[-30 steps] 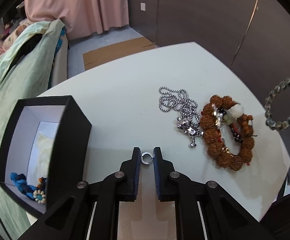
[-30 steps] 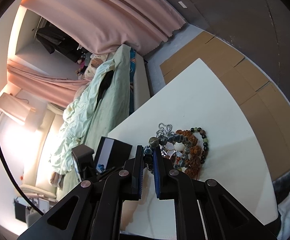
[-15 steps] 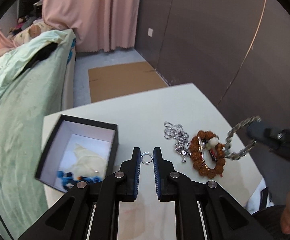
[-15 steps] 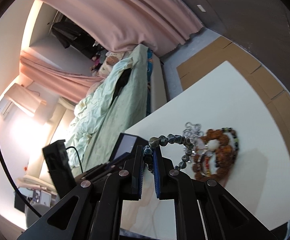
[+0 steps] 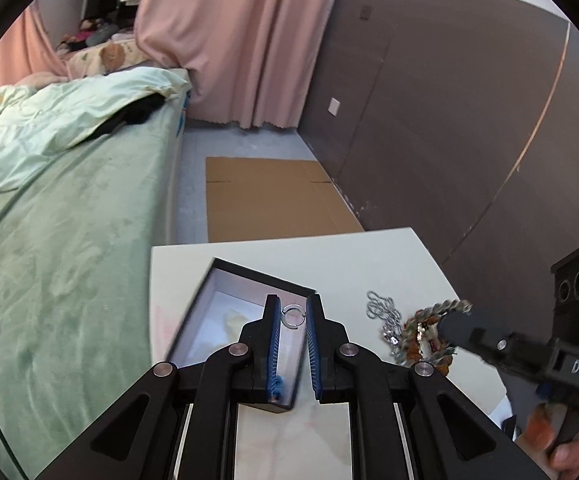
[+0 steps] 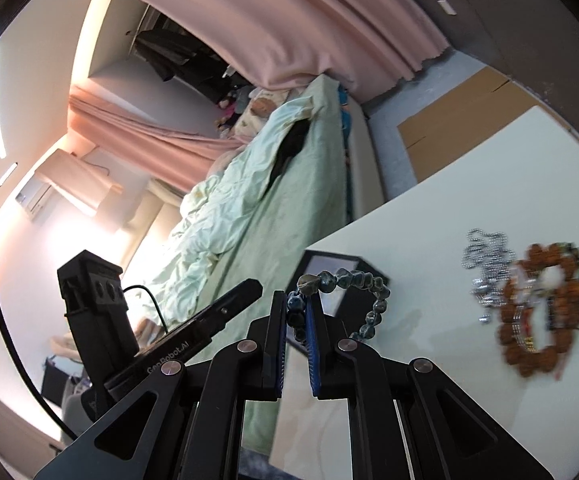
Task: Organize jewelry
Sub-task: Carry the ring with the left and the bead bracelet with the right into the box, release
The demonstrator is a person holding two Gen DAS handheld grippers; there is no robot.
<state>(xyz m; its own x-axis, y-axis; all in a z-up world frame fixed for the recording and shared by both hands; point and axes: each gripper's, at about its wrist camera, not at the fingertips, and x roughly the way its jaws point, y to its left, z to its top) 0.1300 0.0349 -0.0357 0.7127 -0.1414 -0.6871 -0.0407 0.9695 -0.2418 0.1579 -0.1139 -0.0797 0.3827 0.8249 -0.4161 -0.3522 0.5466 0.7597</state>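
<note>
My left gripper (image 5: 292, 316) is shut on a small silver ring (image 5: 292, 315) and holds it above the open black jewelry box (image 5: 249, 276) on the white table (image 5: 329, 256). My right gripper (image 6: 296, 309) is shut on a grey-green stone bead bracelet (image 6: 365, 286), held in the air near the box (image 6: 329, 258); the bracelet also shows in the left wrist view (image 5: 429, 314). A silver ball chain (image 6: 485, 256) and a brown seed bracelet (image 6: 541, 312) lie on the table at the right.
A bed with a green quilt (image 5: 69, 208) runs along the table's left side. Flat cardboard (image 5: 269, 200) lies on the floor beyond the table. A dark wall (image 5: 449, 120) stands at the right. The left gripper's body (image 6: 193, 332) is left of my right gripper.
My left gripper has lifted and moved left with the ring, from the table's middle to over the box. My right gripper has carried the stone bracelet up and left toward the box.
</note>
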